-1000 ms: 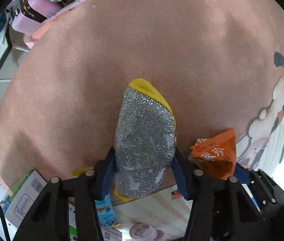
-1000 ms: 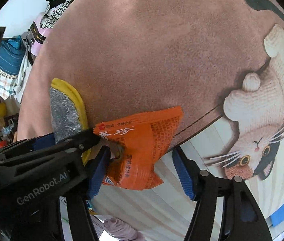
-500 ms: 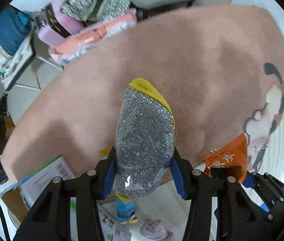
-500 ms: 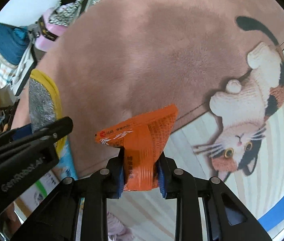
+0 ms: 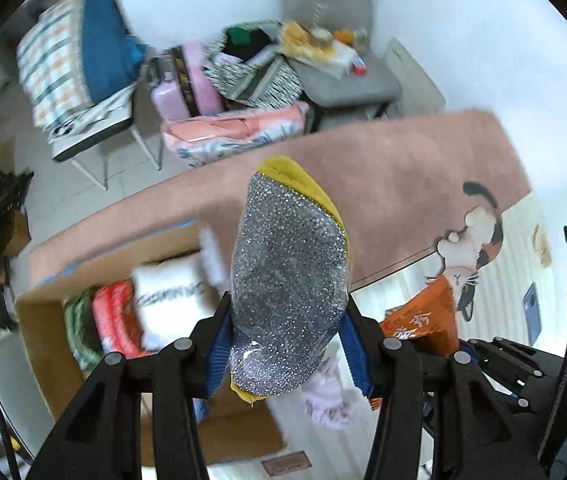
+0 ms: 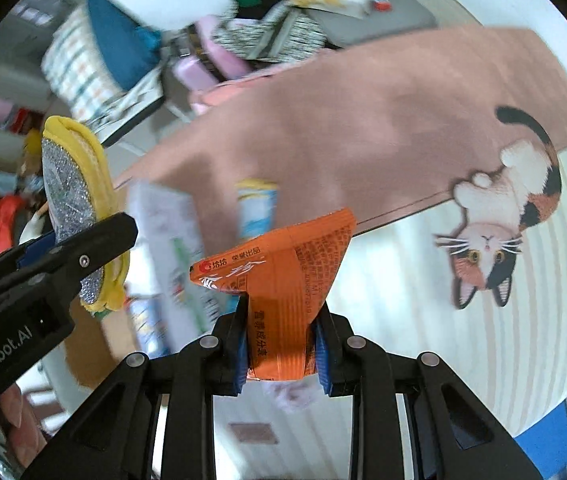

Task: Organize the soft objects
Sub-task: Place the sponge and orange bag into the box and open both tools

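Left tongs (image 5: 285, 344) clamp a glittery silver sponge (image 5: 287, 288) with yellow backing, held aloft above an open cardboard box (image 5: 43, 332) of packets. Right tongs (image 6: 281, 344) pinch an orange snack packet (image 6: 283, 276), narrow gap, over the cat-print rug (image 6: 363, 128).

My left gripper (image 5: 287, 344) clamps the glittery sponge (image 5: 289, 280). Left of the sponge sits a cardboard box (image 5: 43, 332); right of it, an orange packet (image 5: 423, 320).
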The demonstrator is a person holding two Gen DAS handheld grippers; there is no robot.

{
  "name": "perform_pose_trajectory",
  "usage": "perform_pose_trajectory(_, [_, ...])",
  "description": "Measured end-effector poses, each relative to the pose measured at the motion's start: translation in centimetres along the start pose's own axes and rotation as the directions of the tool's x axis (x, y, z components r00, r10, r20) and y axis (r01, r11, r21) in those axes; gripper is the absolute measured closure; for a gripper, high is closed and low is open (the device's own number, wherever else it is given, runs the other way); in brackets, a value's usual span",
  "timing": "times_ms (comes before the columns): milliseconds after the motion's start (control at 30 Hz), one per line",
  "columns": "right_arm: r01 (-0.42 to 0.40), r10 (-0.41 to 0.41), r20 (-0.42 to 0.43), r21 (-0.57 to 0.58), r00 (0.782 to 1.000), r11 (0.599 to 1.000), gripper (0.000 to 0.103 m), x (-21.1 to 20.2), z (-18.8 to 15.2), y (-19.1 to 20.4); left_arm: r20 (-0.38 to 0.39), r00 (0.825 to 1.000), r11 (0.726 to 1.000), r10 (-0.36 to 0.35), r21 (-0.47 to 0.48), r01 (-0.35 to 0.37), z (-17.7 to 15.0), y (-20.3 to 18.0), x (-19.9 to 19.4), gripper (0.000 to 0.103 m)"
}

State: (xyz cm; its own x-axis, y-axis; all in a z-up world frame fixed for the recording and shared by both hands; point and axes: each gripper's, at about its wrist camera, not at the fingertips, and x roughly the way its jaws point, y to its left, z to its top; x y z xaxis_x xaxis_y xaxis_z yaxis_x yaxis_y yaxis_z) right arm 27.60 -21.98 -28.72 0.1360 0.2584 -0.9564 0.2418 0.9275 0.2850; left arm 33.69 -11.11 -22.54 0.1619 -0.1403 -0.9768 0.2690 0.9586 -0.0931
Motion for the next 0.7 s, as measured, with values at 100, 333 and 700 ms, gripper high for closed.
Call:
perform_pose_trajectory(100, [-0.037, 0.036, -0.013, -0.075, 0.999, 0.996, 0.075, -1.1, -3.0, 4.5, 0.022, 0.999, 0.996, -0.026, -0.082, 0.028, -2.7, 4.6, -2.4, 0.057])
perform_pose_trajectory(333, [-0.103, 0.08, -0.105, -0.235, 0.991, 0.967, 0.075, 1.8, -7.4, 14.4, -0.058, 0.998, 0.962, -0.028, -0.273, 0.011, -8.8, 16.5, -2.0, 0.057])
perform_pose_trajectory(700, [-0.078, -0.006, -0.24, -0.336, 0.971, 0.939, 0.075, 12.1, -9.7, 24.3, -0.243, 0.959, 0.874, -0.147, -0.485, 0.011, -13.6, 27.0, 6.1, 0.057])
